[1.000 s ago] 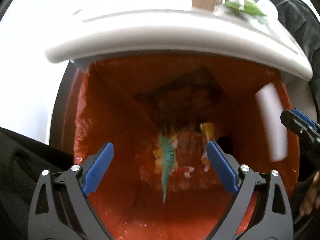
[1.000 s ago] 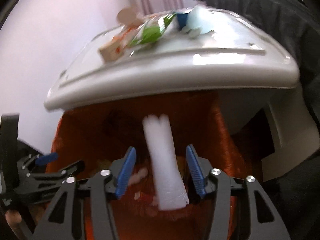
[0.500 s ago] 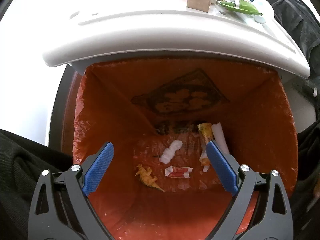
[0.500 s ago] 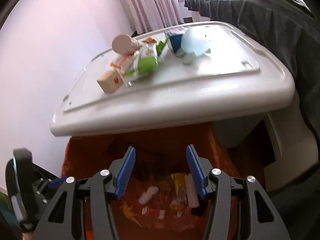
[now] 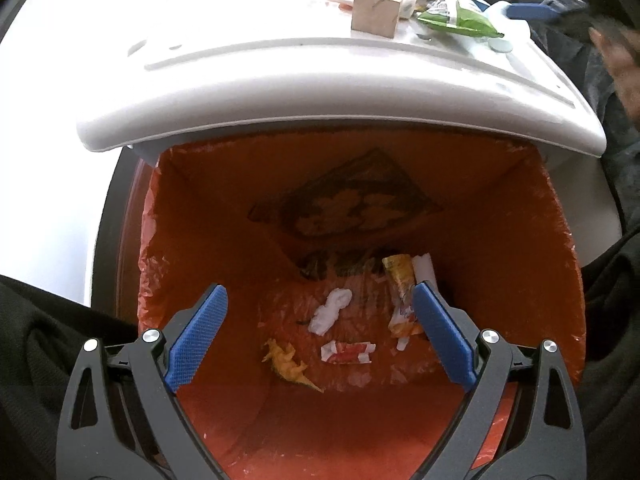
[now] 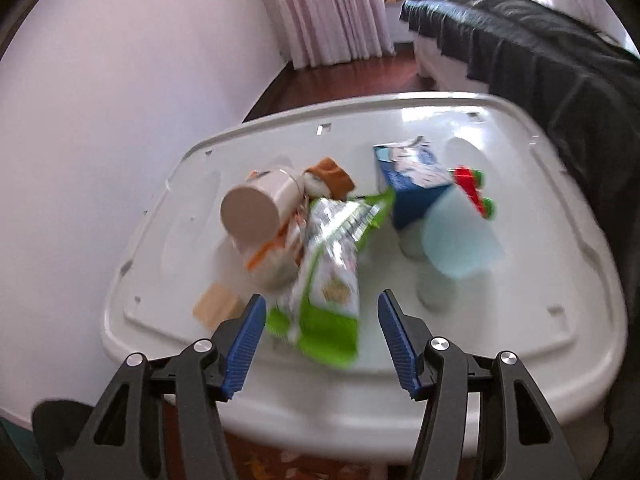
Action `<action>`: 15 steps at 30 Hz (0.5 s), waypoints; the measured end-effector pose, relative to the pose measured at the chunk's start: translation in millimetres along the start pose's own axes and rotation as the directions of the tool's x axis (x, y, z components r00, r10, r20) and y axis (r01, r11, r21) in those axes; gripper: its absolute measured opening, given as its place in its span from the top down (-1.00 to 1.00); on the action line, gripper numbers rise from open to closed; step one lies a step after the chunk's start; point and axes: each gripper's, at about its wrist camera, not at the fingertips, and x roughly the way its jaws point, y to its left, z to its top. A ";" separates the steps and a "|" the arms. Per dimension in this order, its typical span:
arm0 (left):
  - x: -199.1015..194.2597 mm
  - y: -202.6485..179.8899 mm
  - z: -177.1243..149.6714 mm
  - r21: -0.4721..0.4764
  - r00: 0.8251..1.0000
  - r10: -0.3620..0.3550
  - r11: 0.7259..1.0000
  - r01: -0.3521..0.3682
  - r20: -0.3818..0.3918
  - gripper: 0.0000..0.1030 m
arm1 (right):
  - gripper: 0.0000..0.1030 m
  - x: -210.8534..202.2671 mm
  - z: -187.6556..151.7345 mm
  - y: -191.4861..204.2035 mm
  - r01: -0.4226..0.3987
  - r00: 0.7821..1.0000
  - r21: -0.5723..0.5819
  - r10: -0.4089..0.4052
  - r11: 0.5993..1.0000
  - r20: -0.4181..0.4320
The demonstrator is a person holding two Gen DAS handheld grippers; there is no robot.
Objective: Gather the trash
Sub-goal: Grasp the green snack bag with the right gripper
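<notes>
My left gripper (image 5: 320, 332) is open and empty above the bin lined with an orange bag (image 5: 520, 240). In the bag lie a white crumpled tissue (image 5: 331, 311), a yellow toy dinosaur (image 5: 289, 365), a red-white wrapper (image 5: 347, 353), a yellow packet (image 5: 400, 292) and a white tube (image 5: 424, 268). My right gripper (image 6: 322, 340) is open and empty over the white lid (image 6: 520, 320), just before a green snack bag (image 6: 328, 280). On the lid also lie a white cup (image 6: 256, 210), a blue carton (image 6: 412, 184), a pale blue cup (image 6: 460, 236) and a wooden block (image 6: 216, 306).
A black-covered sofa (image 6: 540, 60) stands at the right, pink curtains (image 6: 332, 12) at the back, a white wall (image 6: 80, 120) at the left. The lid (image 5: 280, 80) overhangs the far side of the bin. The person's hand (image 5: 616, 56) shows blurred at the upper right in the left wrist view.
The white tube left my right gripper and fell into the bag, as did the green-yellow toy dinosaur. My right gripper rose from the bin up over the lid's trash pile. My left gripper stayed put.
</notes>
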 end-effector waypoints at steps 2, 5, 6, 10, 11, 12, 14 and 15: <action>-1.2 2.3 1.2 -0.005 1.000 -0.007 1.000 0.007 0.003 -0.78 | -0.12 14.3 11.2 1.3 0.004 0.999 0.003 -0.004 1.000 -0.043; -3.4 6.3 2.3 -0.018 1.000 -0.019 1.000 0.019 0.010 -0.78 | -0.11 39.4 23.3 0.6 0.037 0.991 0.010 -0.035 0.999 -0.128; -4.6 8.2 2.7 -0.023 1.000 -0.023 0.999 0.024 0.014 -0.78 | -0.09 45.0 26.8 0.3 0.040 0.989 0.011 -0.038 0.999 -0.143; -7.4 9.5 3.7 -0.027 0.999 -0.036 0.999 0.037 0.028 -0.78 | 0.06 74.1 38.6 2.1 0.077 0.972 -0.002 -0.075 0.997 -0.221; -7.8 9.0 3.7 -0.024 0.999 -0.035 0.999 0.036 0.030 -0.78 | 0.18 78.6 39.4 2.9 0.087 0.968 -0.008 -0.086 0.996 -0.234; -8.3 8.4 3.7 -0.020 0.999 -0.035 0.999 0.035 0.033 -0.78 | 0.25 85.2 38.7 3.8 0.103 0.963 -0.020 -0.104 0.995 -0.248; -10.2 7.4 4.1 -0.014 0.999 -0.034 0.999 0.034 0.037 -0.78 | 0.31 86.6 37.1 8.2 0.130 0.965 -0.063 -0.140 0.990 -0.222; -10.7 7.3 4.0 -0.013 0.999 -0.032 0.999 0.033 0.038 -0.78 | 0.38 85.7 35.8 9.6 0.140 0.965 -0.071 -0.152 0.988 -0.214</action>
